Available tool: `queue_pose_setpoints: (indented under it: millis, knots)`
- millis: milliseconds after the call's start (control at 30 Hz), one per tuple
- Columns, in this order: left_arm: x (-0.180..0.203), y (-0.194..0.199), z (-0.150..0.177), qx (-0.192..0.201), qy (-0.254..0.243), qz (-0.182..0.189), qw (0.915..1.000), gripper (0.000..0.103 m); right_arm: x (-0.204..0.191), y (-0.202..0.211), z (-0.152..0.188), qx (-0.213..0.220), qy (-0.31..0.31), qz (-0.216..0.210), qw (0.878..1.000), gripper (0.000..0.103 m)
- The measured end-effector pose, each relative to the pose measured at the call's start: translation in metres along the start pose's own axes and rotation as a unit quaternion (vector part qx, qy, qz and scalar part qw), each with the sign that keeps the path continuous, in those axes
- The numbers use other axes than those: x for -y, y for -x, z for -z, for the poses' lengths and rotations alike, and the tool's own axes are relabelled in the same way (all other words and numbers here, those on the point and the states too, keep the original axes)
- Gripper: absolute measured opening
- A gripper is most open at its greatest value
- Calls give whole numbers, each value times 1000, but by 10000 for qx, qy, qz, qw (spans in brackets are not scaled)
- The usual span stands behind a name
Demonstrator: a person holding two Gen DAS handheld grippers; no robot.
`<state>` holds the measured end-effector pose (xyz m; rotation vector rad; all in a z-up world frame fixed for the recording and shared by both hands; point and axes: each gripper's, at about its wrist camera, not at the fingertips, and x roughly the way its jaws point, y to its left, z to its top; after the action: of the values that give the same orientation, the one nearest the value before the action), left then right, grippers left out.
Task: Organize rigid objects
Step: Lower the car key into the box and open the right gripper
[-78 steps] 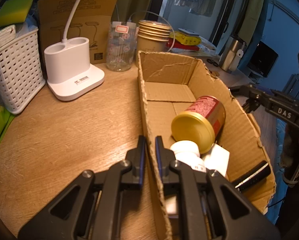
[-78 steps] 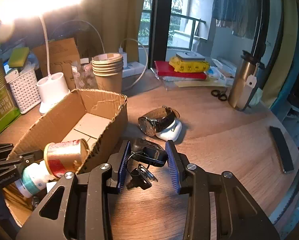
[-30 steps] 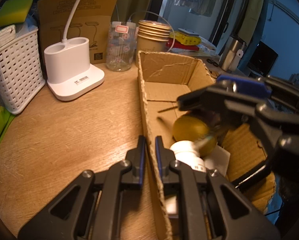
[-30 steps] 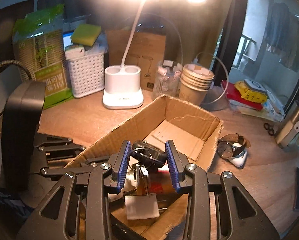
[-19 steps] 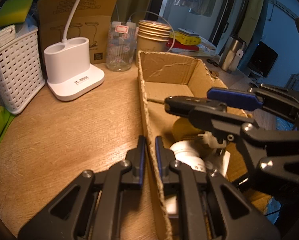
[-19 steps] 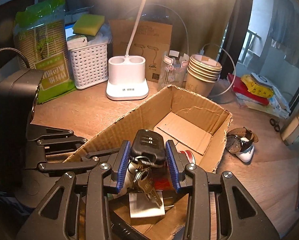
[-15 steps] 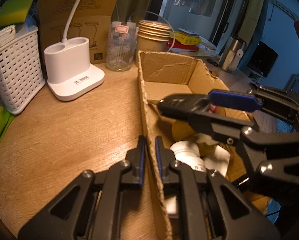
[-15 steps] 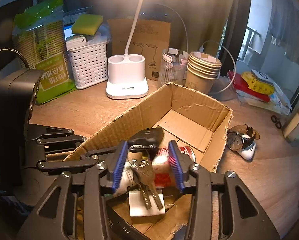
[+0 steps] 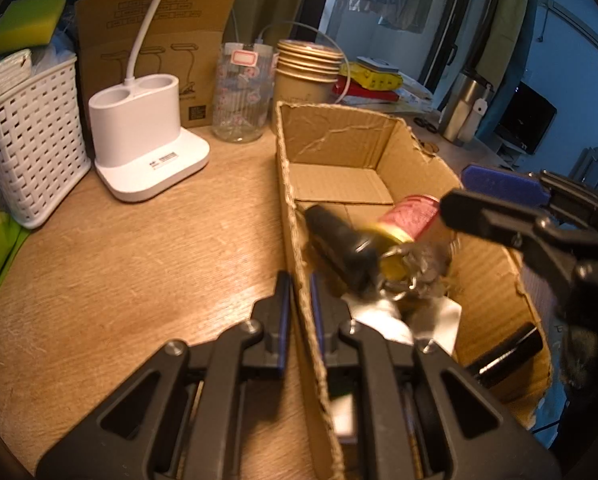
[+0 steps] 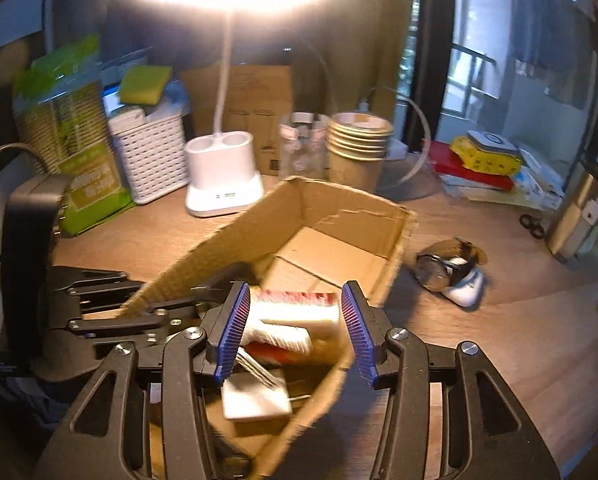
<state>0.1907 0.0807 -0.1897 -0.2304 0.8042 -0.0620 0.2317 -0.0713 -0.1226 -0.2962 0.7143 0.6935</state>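
Observation:
An open cardboard box (image 9: 339, 140) lies on the wooden desk. My left gripper (image 9: 299, 296) is shut on the box's near side wall. Inside the box, a black car key fob (image 9: 341, 246) with keys (image 9: 423, 276) is blurred in mid-fall over a red can (image 9: 413, 216) with a yellow lid. My right gripper (image 10: 295, 328) is open and empty above the box (image 10: 339, 208); it shows in the left wrist view (image 9: 495, 204). A white card (image 10: 255, 398) lies on the box floor. A wristwatch (image 10: 435, 272) on a white case (image 10: 469, 286) lies on the desk right of the box.
A white lamp base (image 9: 147, 152), white basket (image 9: 31, 136), glass jar (image 9: 241, 96) and stacked paper cups (image 9: 305, 76) stand behind the box. A metal flask (image 10: 579, 208), scissors (image 10: 533, 226) and books (image 10: 479, 164) sit at the right. A black bar (image 9: 507, 352) lies in the box.
My right gripper opened and let go of the key fob, which drops into the box. The left gripper has not moved.

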Motion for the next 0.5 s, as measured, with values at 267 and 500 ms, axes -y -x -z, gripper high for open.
queue_pose_setpoints:
  millis: [267,500]
  knots:
    - [-1,-1,1,-5,5,-16,10000,11,-10,-12,5,-185,214,99,9996,50]
    - [-1,0,1,18,4,-25,10000,11,-9,-14,8,-225,178,144,9995,50]
